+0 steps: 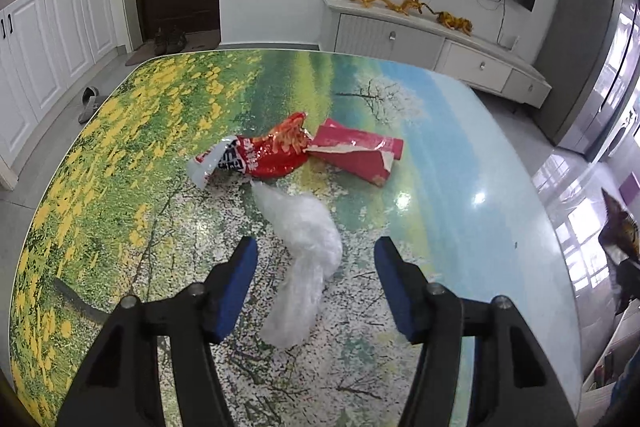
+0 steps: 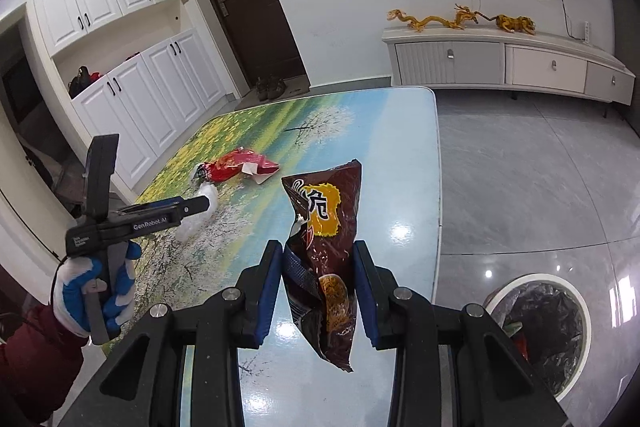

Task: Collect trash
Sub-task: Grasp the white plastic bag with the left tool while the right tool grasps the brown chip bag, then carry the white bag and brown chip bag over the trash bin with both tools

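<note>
My left gripper [image 1: 316,251] stands with its jaws apart over the landscape-printed table [image 1: 460,147], the crumpled clear plastic wrap [image 1: 304,251] lying between the blue pads but untouched by either. Just past it lie a torn red snack bag [image 1: 266,157] and, touching that bag's far end, a ripped red paper packet [image 1: 356,153]. My right gripper [image 2: 316,259] is clamped narrow on a dark brown chip bag [image 2: 324,223], which stands up between the pads and hangs below them, off the table. Down to the right on the grey floor sits a white bin [image 2: 538,327] with a black liner, some rubbish already inside. The gloved hand [image 2: 94,291] holding the left tool shows at the right camera's left edge.
</note>
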A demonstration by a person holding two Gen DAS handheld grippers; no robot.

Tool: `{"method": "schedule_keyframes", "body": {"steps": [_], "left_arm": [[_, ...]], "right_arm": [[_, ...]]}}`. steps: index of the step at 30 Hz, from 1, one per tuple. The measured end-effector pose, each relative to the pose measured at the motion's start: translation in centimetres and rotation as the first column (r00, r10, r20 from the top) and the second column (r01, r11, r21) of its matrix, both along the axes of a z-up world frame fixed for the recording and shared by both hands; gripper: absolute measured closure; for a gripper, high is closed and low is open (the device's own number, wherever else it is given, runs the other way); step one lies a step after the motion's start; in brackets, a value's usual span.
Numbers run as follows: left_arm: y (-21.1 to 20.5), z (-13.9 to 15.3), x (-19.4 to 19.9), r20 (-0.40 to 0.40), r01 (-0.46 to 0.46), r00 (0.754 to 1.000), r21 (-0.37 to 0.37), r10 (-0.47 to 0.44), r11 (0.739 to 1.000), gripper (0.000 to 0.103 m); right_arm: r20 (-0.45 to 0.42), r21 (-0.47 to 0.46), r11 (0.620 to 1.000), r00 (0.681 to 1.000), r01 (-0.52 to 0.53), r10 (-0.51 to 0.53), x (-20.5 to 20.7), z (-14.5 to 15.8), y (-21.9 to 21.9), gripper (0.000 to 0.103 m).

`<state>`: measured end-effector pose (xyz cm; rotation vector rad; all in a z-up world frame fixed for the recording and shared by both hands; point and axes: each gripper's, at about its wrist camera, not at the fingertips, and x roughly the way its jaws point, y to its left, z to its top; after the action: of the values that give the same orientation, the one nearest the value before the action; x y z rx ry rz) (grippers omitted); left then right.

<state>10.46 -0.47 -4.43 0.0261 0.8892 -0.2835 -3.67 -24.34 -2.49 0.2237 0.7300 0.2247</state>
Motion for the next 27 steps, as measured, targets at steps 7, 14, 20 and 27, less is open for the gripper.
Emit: {"method": "schedule_keyframes", "body": {"steps": [7,14,20,27], "left_arm": [[-0.3,-1.5,0.1,-0.035,0.031,0.999,-0.004,-0.032,0.999,0.081],[0.2,-0.6,-2.0,-0.026,0.076,0.997,-0.042,-0.077,0.996,0.09],[0.8,1.3,-3.9,0.006,0.074,0.997,-0.057,-0.073,0.996,0.092],[-0.3,4.6,-6.2,0.06,0.098,0.994,-0.074,-0.094,0.992,0.092]], "right_arm": [[-0.008,0.018,1.0,1.0,0.017,-0.017,0.0,-0.4,-0.6,0.07],[-0.004,0.039,0.999,1.0,0.019,-0.019,-0.6,-0.4,-0.9,0.07],[0.017,0.062,0.998,1.0,0.02,-0.021,-1.5,0.0,-1.4,0.07],[0.056,0.086,0.995,0.997,0.045,-0.05,-3.5,1.0,-3.1,0.07]]}}
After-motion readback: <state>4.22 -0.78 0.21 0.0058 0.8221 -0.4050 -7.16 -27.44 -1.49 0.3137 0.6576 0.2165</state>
